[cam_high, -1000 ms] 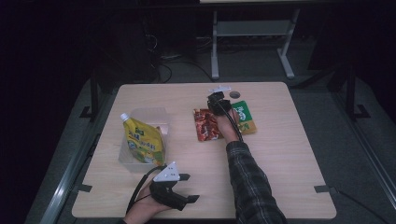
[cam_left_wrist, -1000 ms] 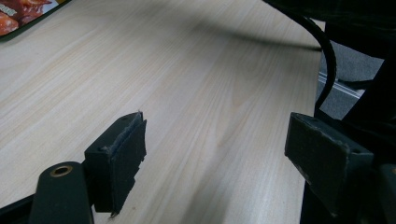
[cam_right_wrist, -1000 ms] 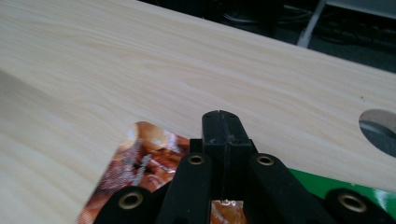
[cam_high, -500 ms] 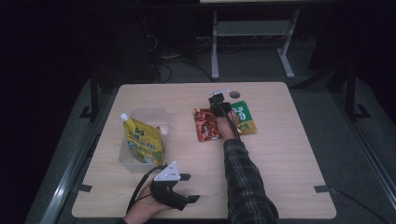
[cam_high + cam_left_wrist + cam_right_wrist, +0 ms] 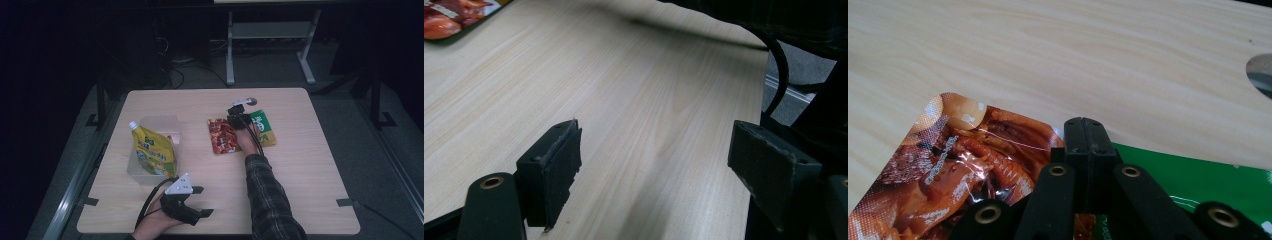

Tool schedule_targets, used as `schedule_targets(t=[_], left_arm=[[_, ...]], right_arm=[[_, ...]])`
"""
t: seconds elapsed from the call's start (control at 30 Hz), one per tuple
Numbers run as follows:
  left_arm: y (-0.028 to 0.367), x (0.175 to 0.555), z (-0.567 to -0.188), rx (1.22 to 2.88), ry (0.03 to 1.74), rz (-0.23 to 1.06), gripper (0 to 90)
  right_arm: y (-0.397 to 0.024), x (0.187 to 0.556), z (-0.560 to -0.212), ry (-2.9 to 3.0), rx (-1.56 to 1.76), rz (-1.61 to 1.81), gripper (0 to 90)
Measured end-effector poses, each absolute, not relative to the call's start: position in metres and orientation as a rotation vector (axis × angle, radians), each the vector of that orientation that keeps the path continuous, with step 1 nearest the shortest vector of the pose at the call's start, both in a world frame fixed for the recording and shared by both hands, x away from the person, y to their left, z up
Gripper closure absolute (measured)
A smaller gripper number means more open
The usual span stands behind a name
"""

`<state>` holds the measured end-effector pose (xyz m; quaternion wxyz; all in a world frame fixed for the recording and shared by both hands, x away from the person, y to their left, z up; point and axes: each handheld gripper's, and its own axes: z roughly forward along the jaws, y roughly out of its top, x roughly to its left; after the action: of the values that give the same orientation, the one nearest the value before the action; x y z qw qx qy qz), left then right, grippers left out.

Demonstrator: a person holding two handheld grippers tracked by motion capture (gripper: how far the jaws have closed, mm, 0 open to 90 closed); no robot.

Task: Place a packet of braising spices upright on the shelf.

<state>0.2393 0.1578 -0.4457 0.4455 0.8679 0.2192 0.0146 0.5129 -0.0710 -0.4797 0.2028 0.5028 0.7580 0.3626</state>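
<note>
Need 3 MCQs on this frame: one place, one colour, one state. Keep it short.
1. Where does the yellow pouch stand?
A. in the clear bin
B. flat on the red packet
C. on the floor

2. What colour is the packet to the right of the red packet in the high view?
A. blue
B. green
C. white

3. How do the right tongs stand?
A. wide open
B. shut on the yellow pouch
C. shut, with nothing between them

Key: 1 A, the high view shows the pouch upright inside the bin. 2 B, green shows beside the red in the high and right gripper views. 3 C, the right gripper view shows the pads pressed together above the seam between the two packets.
</note>
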Motion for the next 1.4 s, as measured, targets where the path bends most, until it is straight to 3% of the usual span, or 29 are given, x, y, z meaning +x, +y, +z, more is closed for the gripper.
schedule_targets(t=[0.73, 0.93, 1.17, 1.4], left_arm=[[0.157, 0.24, -0.448, 2.169, 0.543, 0.036, 20.6], [0.158, 0.24, -0.448, 2.171, 0.542, 0.033, 20.6], [0.159, 0.242, -0.447, 2.166, 0.55, 0.04, 20.6], [0.161, 0.241, -0.446, 2.165, 0.55, 0.049, 20.6]], right_arm=[[-0.087, 0.428, -0.469, 2.387, 1.164, 1.073, 90.0], [-0.13, 0.417, -0.446, 2.346, 1.124, 1.046, 90.0], [-0.195, 0.422, -0.454, 2.27, 1.306, 0.908, 90.0], [-0.211, 0.422, -0.462, 2.273, 1.39, 0.837, 90.0]])
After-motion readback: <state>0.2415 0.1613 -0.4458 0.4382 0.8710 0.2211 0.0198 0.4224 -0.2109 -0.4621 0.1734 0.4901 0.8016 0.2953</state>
